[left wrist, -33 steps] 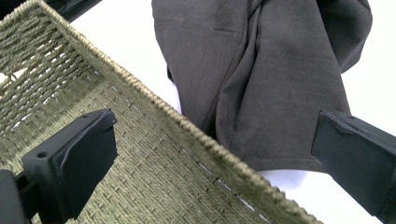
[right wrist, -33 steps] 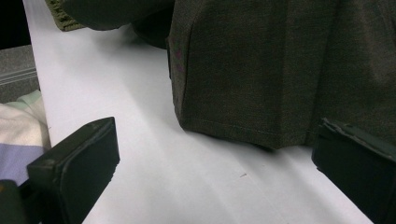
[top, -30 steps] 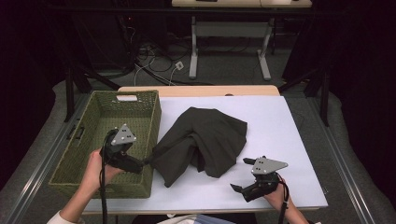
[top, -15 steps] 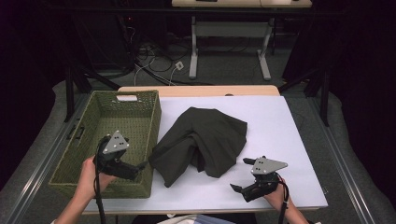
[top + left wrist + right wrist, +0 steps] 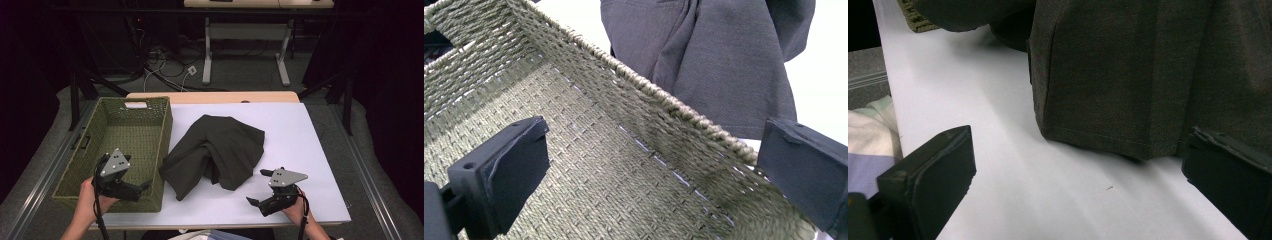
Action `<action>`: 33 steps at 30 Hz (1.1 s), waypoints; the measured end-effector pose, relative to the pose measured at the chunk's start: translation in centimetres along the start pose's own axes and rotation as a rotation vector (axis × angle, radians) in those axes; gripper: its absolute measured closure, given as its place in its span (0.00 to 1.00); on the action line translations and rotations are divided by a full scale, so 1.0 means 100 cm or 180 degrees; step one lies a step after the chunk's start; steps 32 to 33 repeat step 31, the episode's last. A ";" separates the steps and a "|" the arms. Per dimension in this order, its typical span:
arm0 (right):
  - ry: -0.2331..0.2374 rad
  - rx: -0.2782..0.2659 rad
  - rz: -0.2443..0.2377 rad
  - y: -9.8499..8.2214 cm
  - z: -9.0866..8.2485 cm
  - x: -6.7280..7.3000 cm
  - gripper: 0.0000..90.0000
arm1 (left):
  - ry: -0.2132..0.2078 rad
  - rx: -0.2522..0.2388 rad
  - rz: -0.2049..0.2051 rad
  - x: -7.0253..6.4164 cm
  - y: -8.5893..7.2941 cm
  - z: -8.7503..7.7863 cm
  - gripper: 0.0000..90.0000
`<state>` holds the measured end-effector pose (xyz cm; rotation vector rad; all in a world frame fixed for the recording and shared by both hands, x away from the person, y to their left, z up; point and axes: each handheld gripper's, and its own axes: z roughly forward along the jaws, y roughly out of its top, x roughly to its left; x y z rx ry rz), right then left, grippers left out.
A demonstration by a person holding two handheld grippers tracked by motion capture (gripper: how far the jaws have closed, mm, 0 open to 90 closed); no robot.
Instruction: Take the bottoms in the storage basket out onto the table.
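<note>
Your left hand-held gripper (image 5: 145, 186) stood spread over the basket (image 5: 165, 131), holding nothing; your right hand-held gripper (image 5: 258, 189) stood spread and empty on the desk (image 5: 310, 150), near the garment (image 5: 215, 152). You would do well to take the near hem squarely with the right and gather loose folds before lifting. The garment was dark, crumpled, heaped mid-desk, touching the basket's side.

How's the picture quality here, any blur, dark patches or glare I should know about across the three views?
High view: the white table top is evenly lit, no glare, but the room around it falls to near black. Left gripper view: the basket weave is sharp in the middle, smeared at the lower right corner. Right gripper view: dimmer, the dark cloth shows little fold detail and throws a soft shadow on the table.
</note>
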<state>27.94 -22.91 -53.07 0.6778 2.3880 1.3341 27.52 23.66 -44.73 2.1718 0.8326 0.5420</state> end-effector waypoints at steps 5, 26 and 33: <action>0.0000 0.0002 -0.0002 0.000 0.000 0.000 0.00 | 0.0030 -0.0069 -0.0042 -0.001 -0.007 -0.004 0.00; 0.0011 0.0009 -0.0003 0.000 0.000 0.000 0.00 | 0.0105 -0.0218 -0.0206 -0.004 -0.032 -0.011 0.00; 0.0019 0.0004 -0.0007 0.000 0.001 0.000 0.00 | 0.0087 -0.0248 -0.0234 -0.005 -0.034 -0.011 0.00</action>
